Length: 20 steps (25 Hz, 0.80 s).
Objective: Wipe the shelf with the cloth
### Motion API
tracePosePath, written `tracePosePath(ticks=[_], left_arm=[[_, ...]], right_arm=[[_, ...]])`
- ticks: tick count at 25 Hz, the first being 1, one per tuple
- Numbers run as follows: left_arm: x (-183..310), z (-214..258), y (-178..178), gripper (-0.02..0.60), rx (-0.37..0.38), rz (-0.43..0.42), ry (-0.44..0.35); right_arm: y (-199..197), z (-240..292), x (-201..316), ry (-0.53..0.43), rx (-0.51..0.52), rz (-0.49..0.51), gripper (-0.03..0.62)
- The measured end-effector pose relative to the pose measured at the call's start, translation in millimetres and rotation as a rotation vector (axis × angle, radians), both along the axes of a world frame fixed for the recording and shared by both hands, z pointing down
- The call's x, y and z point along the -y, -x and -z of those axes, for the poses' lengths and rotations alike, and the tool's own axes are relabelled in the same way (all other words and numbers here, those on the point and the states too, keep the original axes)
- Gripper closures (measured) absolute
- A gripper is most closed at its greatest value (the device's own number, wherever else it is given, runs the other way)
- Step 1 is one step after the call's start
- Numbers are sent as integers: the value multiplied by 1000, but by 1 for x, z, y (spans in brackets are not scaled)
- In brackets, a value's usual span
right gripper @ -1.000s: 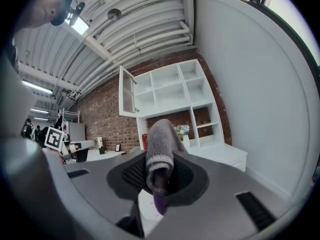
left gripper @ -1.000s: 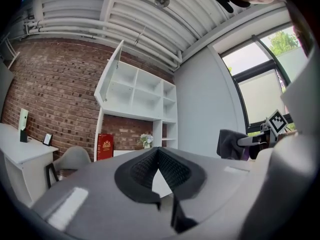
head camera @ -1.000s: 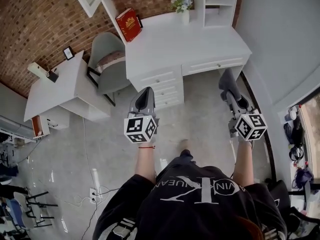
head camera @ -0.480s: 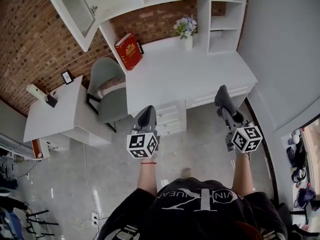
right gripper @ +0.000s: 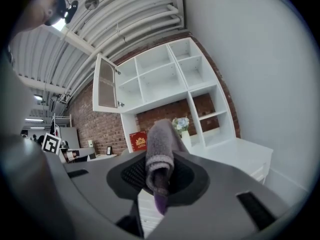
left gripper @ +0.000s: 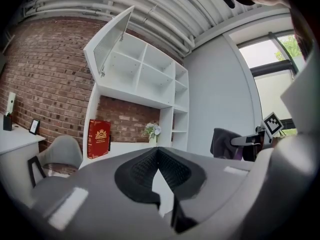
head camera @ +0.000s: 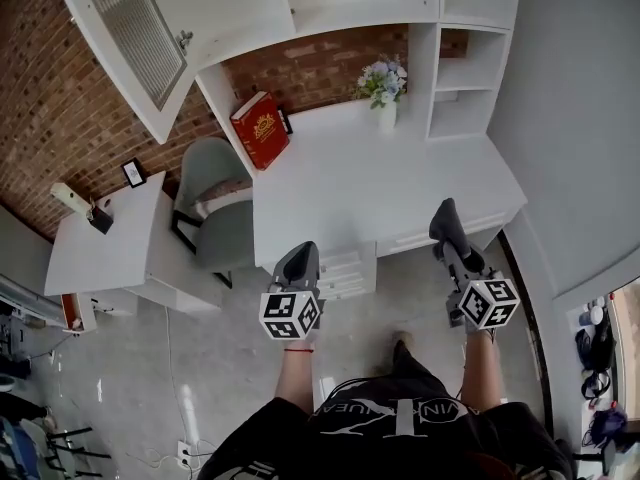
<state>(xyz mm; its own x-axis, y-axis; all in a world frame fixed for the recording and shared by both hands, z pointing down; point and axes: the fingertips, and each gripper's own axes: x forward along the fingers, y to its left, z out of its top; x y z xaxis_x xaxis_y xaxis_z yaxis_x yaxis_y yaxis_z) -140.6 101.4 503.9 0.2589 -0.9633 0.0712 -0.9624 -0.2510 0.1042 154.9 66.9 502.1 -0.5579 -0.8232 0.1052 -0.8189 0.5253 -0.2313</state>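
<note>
Right hand-held gripper (right gripper: 159, 180): clenched on the cloth (right gripper: 160, 146), level, over the near right edge of the surface (head camera: 370, 183).
Cloth position: pinched between the jaws, its folded end poking past the tips toward the far shelf (right gripper: 165, 81).
Cloth appearance: grey, soft, rolled thick, with a ribbed band; a purple tail hangs on the near side.
Left hand-held gripper (left gripper: 158, 153): jaws closed tip to tip, nothing between, well apart to the left.
Shelf: white, open compartments, above the surface.

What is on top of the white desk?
A red book and flowers in a white vase stand at the back. The left claw and right claw cover bits of its front edge.
</note>
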Motion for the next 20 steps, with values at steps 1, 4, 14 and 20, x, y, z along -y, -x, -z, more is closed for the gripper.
tracePosePath(ticks=[1, 4, 14, 20], left_arm=[[9, 2, 1, 571, -4, 3, -2], [40, 14, 4, 571, 1, 13, -25], [168, 74, 15, 571, 13, 98, -120], [224, 111, 6, 571, 11, 104, -139]], right_arm=[[3, 0, 9, -1, -1, 11, 508], [15, 4, 45, -17, -9, 52, 507], [64, 74, 189, -180, -38, 257, 507], [91, 112, 251, -255, -59, 350, 507]])
